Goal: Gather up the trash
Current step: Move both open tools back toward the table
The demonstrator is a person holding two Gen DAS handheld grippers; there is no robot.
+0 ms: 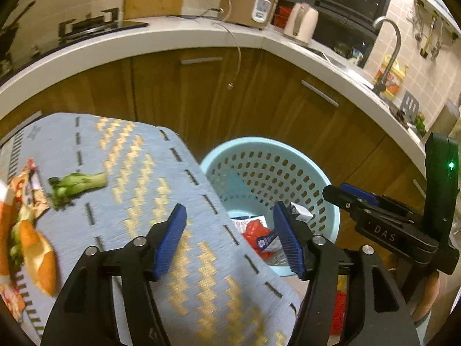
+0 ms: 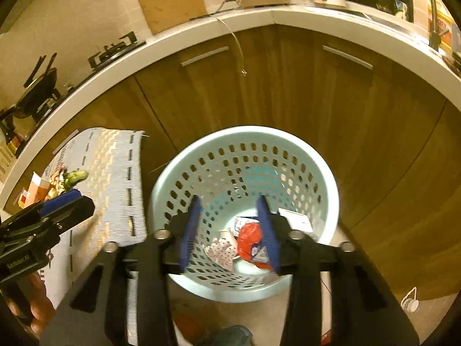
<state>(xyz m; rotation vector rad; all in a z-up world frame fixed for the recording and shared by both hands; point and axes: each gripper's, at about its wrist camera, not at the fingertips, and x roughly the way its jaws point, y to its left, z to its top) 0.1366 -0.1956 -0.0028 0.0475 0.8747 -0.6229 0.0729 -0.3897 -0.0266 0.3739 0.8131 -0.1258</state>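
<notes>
Since both the left gripper (image 1: 230, 239) and right gripper (image 2: 232, 232) hang spread apart and empty, with trash in the basket (image 2: 325, 184), the broccoli scrap (image 1: 77, 186) at 9 o'clock on the table (image 1: 138, 173) looks, through the blur, easy to knock floorward.

The light blue perforated basket (image 2: 245, 150) stands upright on the floor, right beside the table edge. Down in the bottom there's a crumpled red wrapper (image 2: 250, 236), a white spotted bit of paper (image 2: 221, 252), and a small white carton (image 2: 296, 219) leaning against the inner wall. On the blue woven mat (image 1: 138, 173) a green vegetable stalk (image 1: 77, 186) lies on its side, next to orange peel (image 1: 39, 256) and what looks like a printed snack wrapper (image 1: 27, 184), though that edge is pretty blurry.
</notes>
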